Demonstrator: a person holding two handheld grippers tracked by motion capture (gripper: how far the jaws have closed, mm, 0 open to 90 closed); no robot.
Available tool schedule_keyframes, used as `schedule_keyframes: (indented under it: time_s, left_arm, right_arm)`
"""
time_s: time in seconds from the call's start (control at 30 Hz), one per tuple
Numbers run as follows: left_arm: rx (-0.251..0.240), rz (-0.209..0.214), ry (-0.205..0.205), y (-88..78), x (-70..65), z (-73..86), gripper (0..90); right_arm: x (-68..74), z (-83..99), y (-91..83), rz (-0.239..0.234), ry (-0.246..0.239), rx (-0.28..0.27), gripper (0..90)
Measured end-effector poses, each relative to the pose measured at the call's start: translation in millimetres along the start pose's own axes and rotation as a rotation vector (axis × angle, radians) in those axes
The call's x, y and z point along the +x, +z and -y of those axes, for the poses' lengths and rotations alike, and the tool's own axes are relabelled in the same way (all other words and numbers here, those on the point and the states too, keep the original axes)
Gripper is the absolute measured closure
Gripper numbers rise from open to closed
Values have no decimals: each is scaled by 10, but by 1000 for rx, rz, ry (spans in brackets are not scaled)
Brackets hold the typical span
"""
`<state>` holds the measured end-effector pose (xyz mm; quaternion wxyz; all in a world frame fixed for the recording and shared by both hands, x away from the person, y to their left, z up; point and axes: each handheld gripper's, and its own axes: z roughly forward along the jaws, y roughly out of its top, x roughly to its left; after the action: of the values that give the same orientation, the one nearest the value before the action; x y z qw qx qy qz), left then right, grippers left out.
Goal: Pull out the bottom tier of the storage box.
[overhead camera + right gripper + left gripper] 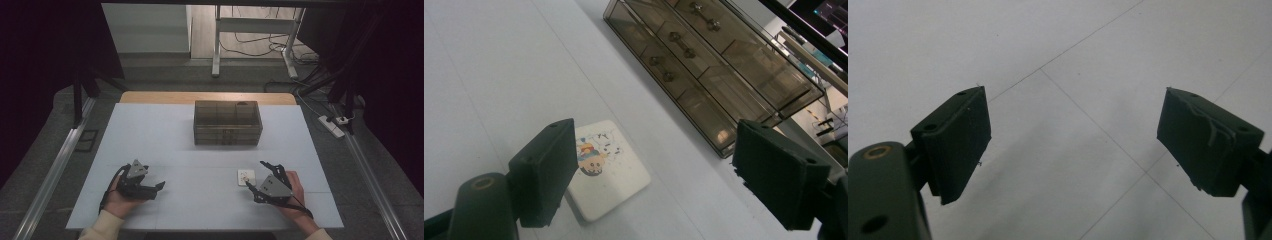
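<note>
Where the jaw crosses it, card [609, 170] corner behind right hand-held gripper [656, 172].

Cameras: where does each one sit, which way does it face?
High view: above the person's side, looking forward and down on the table; both hands, left gripper and right gripper show.
Left gripper view: on the left gripper, facing bare table; open jaws.
Right gripper view: on the right gripper, facing the white card and drawer box, shared with the high view.

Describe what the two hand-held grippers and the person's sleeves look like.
Both the left hand-held gripper and the right hand-held gripper are black, each topped with a grey three-cornered plate. Their jaws carry flat, dark rectangular pads. A black cable trails from each. The sleeves are cream-coloured.
</note>
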<state>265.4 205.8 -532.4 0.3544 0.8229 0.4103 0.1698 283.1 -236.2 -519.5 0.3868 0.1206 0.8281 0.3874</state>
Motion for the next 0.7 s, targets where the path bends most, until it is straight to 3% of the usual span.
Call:
schedule_keyframes:
  time_s: [0.7]
  left_arm:
    - [-5, 2, -6, -3, 11, 0, 142]
  right_arm:
    - [5, -4, 4, 16, -35, -36, 180]
